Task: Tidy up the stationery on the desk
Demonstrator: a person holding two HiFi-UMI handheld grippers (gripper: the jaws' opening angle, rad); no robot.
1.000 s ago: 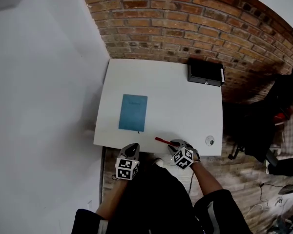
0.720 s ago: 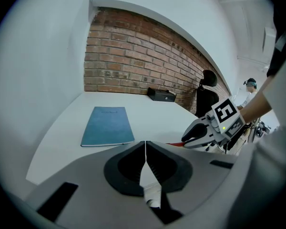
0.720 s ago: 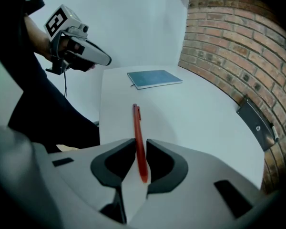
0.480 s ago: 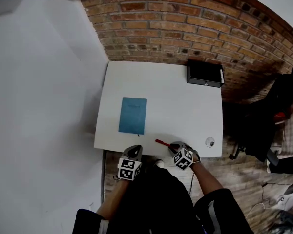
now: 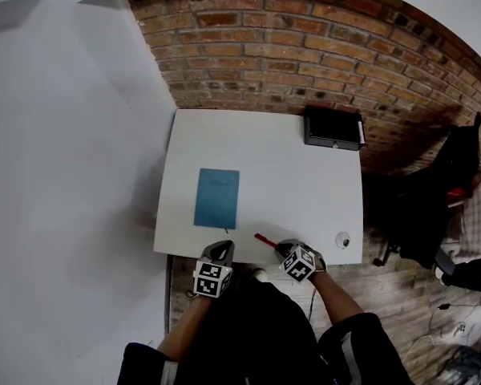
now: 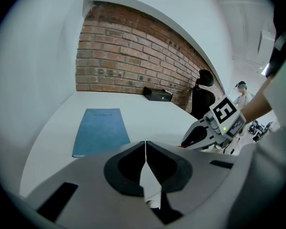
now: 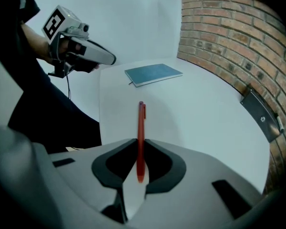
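Observation:
A red pen (image 5: 264,239) lies near the front edge of the white desk (image 5: 305,191). Its near end sits between the jaws of my right gripper (image 5: 282,249). In the right gripper view the jaws have just been closing and now pinch the pen (image 7: 141,123) at the gripper's (image 7: 140,142) tips. A blue notebook (image 5: 216,198) lies flat on the desk's left half and is also seen in the left gripper view (image 6: 100,130). My left gripper (image 5: 220,251) hovers at the front edge, just short of the notebook. It is shut (image 6: 145,142) with nothing in it.
A black box (image 5: 333,127) stands at the desk's back right corner against the brick wall. A small round object (image 5: 343,240) lies at the front right corner. A dark chair (image 5: 457,167) stands to the right of the desk.
The left gripper has edged a little right, towards the desk's front edge. The right gripper stays at the pen's near end. Pen and notebook have not moved.

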